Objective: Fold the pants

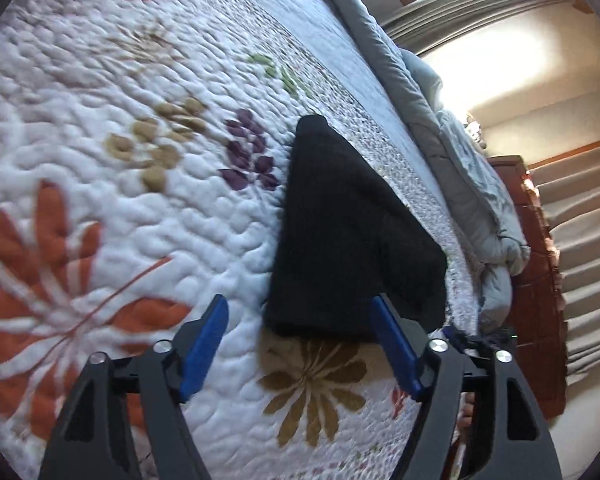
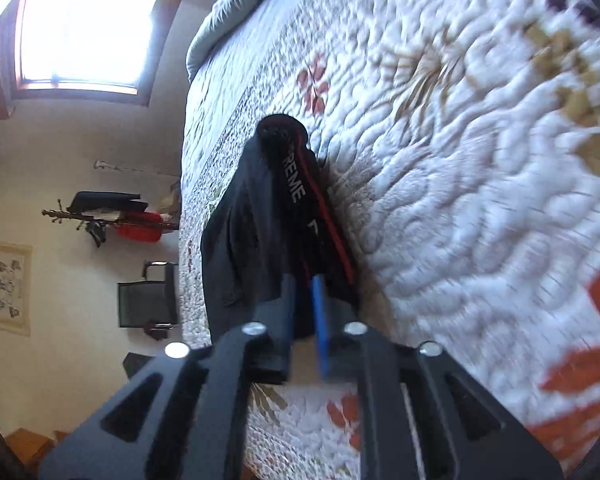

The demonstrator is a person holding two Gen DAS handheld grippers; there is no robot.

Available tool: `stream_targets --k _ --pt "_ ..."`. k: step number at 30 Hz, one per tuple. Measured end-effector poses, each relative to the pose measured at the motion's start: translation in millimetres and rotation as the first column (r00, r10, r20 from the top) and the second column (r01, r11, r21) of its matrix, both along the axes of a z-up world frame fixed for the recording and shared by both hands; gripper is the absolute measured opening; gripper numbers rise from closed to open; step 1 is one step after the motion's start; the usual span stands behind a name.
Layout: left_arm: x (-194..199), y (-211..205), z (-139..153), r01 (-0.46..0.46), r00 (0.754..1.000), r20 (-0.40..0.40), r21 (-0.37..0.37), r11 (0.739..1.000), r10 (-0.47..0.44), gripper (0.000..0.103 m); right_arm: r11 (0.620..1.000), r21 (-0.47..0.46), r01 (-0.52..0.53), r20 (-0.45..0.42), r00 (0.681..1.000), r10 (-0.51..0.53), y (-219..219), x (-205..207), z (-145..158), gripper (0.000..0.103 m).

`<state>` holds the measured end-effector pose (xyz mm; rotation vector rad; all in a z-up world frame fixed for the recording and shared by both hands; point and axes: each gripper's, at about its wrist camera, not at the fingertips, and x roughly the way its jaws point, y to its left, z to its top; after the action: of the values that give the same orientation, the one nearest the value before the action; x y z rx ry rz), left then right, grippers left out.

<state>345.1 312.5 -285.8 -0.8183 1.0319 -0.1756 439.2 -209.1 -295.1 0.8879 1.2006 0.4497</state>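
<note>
One black pants (image 1: 340,232) | one quilt (image 1: 100,120) | two hand-held grippers

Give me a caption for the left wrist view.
Open left gripper over folded black pants on a floral quilt.

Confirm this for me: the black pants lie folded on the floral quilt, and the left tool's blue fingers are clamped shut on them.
Wrong on the grip. In the left wrist view the left tool stands open, its blue fingers apart and gripping nothing. The black pants do lie folded on the floral quilt.
</note>
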Motion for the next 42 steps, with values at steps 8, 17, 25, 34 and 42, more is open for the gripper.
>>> stream_targets --k 8,17,25,34,42 --pt "-116.2 -32.1 83.0 -0.044 0.997 0.074 0.422 0.905 0.014 0.099 0.964 -0.26 0.052 0.165 0.986 -0.008 -0.1 -122.3 90.8 0.084" --pt "-266.0 -101.8 173.1 -0.175 0.974 0.221 0.626 0.76 0.043 0.099 0.862 -0.495 0.113 0.327 0.943 0.064 26.2 -292.5 160.7 0.095" --pt "-361.3 -165.0 218.1 -0.035 0.98 0.17 0.656 0.754 -0.102 0.099 0.777 -0.618 0.121 0.428 0.881 0.203 48.2 -412.8 223.2 0.1" --pt "-445.6 -183.7 283.8 -0.109 0.965 0.254 0.619 0.778 -0.067 0.099 0.741 -0.636 0.216 0.546 0.804 0.234 62.0 -500.3 309.7 0.1" --pt "-473.2 -202.2 320.1 -0.145 0.943 0.321 0.627 0.765 -0.085 0.099 0.712 -0.675 0.194 0.554 0.771 0.315 93.8 -536.4 331.5 0.1"
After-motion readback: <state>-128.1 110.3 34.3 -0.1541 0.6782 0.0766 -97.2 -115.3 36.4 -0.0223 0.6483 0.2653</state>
